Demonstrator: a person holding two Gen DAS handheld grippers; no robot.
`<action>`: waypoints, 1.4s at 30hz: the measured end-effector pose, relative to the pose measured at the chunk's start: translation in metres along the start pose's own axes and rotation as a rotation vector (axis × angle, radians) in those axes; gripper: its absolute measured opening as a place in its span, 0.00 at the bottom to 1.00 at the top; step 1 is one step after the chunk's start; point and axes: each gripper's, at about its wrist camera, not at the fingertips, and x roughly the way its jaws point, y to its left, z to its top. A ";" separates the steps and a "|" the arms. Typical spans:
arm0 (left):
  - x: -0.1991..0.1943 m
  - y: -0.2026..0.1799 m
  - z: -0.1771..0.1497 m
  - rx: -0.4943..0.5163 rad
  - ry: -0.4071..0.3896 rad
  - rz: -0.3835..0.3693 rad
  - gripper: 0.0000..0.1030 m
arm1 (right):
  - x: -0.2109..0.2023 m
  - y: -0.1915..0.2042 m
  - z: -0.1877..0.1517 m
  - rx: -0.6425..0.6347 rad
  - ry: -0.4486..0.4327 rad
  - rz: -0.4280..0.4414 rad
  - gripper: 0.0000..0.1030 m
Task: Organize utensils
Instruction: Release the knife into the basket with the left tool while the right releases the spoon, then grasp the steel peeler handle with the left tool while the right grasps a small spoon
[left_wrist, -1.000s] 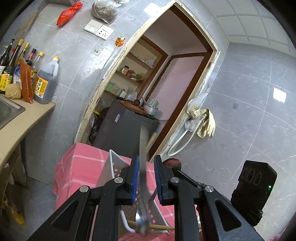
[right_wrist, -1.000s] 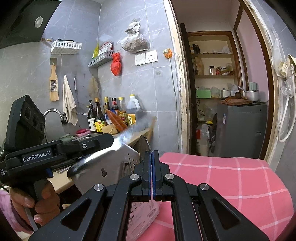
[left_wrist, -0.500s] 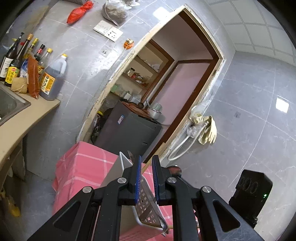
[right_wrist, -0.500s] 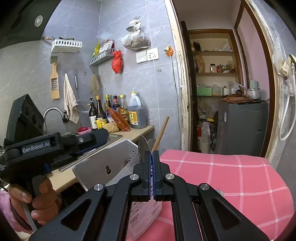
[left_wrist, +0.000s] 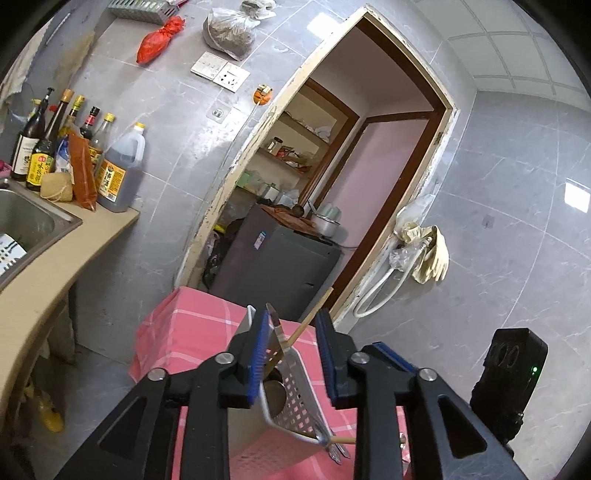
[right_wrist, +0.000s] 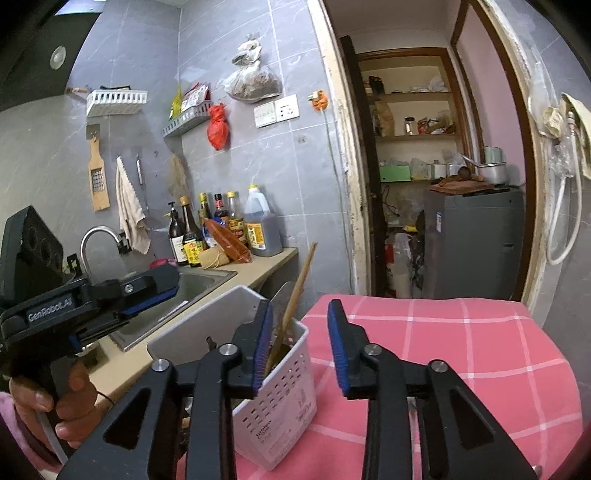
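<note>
Left black plastic tongs (left_wrist: 291, 345): two angular arms, blue ribbed pads on the inner faces, round silver screws at the pivots. Right black plastic tongs (right_wrist: 300, 345): same build, same blue pads and silver screws. Left unit's body, seen from the right wrist view, bears white "GenRobot.AI" lettering. Black camera block on the right unit shows a green light. Hand (right_wrist: 55, 406) wraps the pistol handle; pink sleeve (right_wrist: 14, 432) at the wrist, thin cable beside it.

right tongs (right_wrist: 300, 345): gap between pads empty | ahead and right: bare pink table (right_wrist: 443, 350), free passage | left: white basket (right_wrist: 284, 387) with upright chopsticks (right_wrist: 295, 291) blocks, touching left pad | further left: left tongs (right_wrist: 147, 291), then counter (right_wrist: 266, 266) with bottles (right_wrist: 221, 229) | far ahead: grey cabinet (right_wrist: 476, 243)
</note>
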 end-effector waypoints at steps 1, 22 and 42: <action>-0.002 -0.003 0.001 0.007 -0.002 0.008 0.29 | -0.004 -0.002 0.002 0.003 -0.007 -0.009 0.37; -0.024 -0.147 -0.027 0.209 -0.031 0.208 0.96 | -0.148 -0.100 0.030 0.088 -0.143 -0.232 0.98; 0.030 -0.192 -0.131 0.288 0.215 0.096 0.99 | -0.195 -0.192 -0.060 0.257 0.027 -0.378 0.99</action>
